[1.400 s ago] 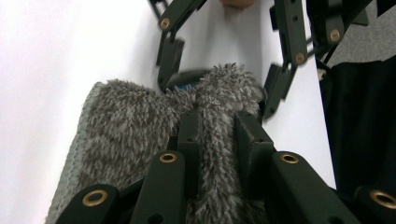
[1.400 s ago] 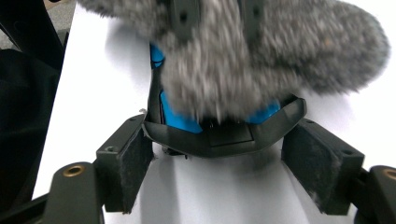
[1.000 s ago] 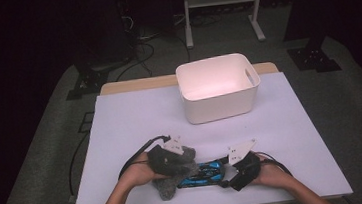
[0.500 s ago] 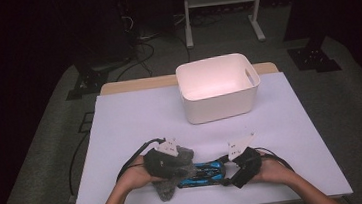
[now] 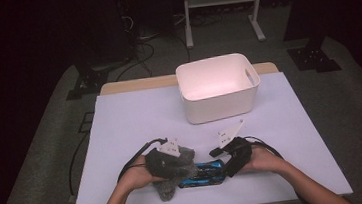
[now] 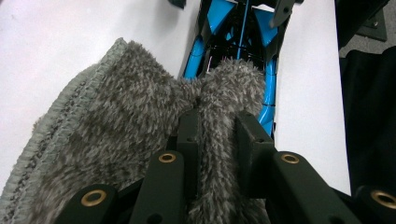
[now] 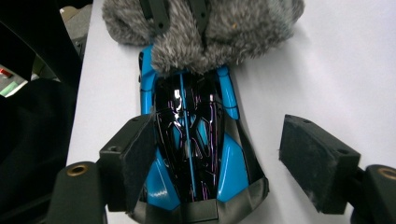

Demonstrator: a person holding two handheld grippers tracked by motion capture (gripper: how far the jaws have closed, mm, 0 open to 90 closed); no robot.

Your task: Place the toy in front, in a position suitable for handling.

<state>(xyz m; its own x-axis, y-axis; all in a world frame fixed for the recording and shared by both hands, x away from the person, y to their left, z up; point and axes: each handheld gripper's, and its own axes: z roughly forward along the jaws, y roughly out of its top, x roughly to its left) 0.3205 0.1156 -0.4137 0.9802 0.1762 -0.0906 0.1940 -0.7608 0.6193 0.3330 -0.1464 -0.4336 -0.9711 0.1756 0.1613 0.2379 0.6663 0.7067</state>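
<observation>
A blue and black toy car (image 5: 203, 174) lies near the table's front edge, and a grey fluffy cloth (image 5: 166, 190) covers its left end. My left gripper (image 5: 185, 166) is shut on a fold of the cloth (image 6: 116, 121), pressing it onto the car (image 6: 243, 28). My right gripper (image 5: 225, 168) is open astride the car's other end (image 7: 191, 135). One pad sits close by the car's side and the other stands well off. Its jaws have just been closing a little with the car between them. The cloth (image 7: 210, 32) and the left gripper's jaws show at the top of the right gripper view.
A white plastic bin (image 5: 217, 86) with handle slots stands at the back middle of the pale table (image 5: 135, 121). Cables trail from both grippers across the table. A metal stand and dark floor lie beyond the far edge.
My right gripper has lifted slightly and shifted a little along the car. The left gripper and the cloth have stayed where they were.
</observation>
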